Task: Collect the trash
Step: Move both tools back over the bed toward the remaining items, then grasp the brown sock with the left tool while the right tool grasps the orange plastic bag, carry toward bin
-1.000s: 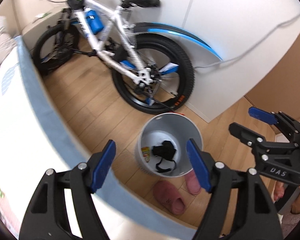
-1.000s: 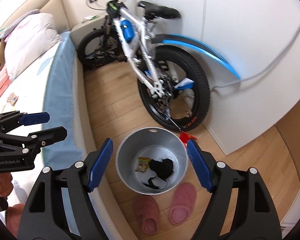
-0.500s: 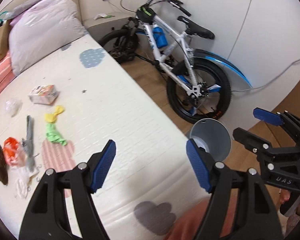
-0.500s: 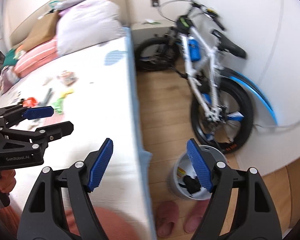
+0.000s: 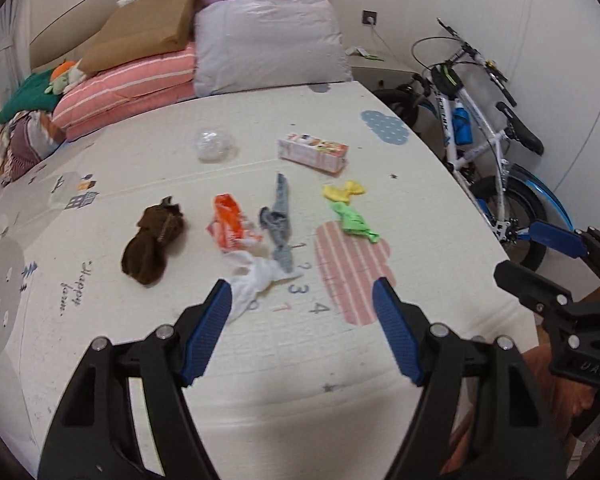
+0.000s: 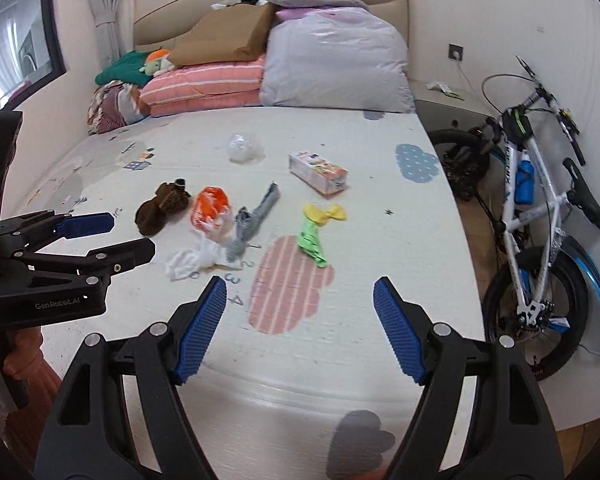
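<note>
Open bed (image 5: 300, 380) near side, clutter mid-way, pillows at the head.

The near strip of the bed below both grippers is bare, so a gripper can pass there unhindered. Farther in, a loose cluster blocks a straight sweep: brown cloth (image 5: 152, 242), orange wrapper (image 5: 230, 224), grey sock (image 5: 279, 220), white tissue (image 5: 256, 278), with narrow gaps between. The green scrap (image 5: 354, 220) and box (image 5: 313, 153) lie apart. Stacked pillows (image 5: 268, 40) close off the far end; a bike (image 6: 536, 216) stands along the bed's right edge.

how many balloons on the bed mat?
2, both deflated: yellow balloon just below the small carton; green balloon touching it on the near side, overlapping the pink striped cloud print. Others could hide under the scraps.
</note>
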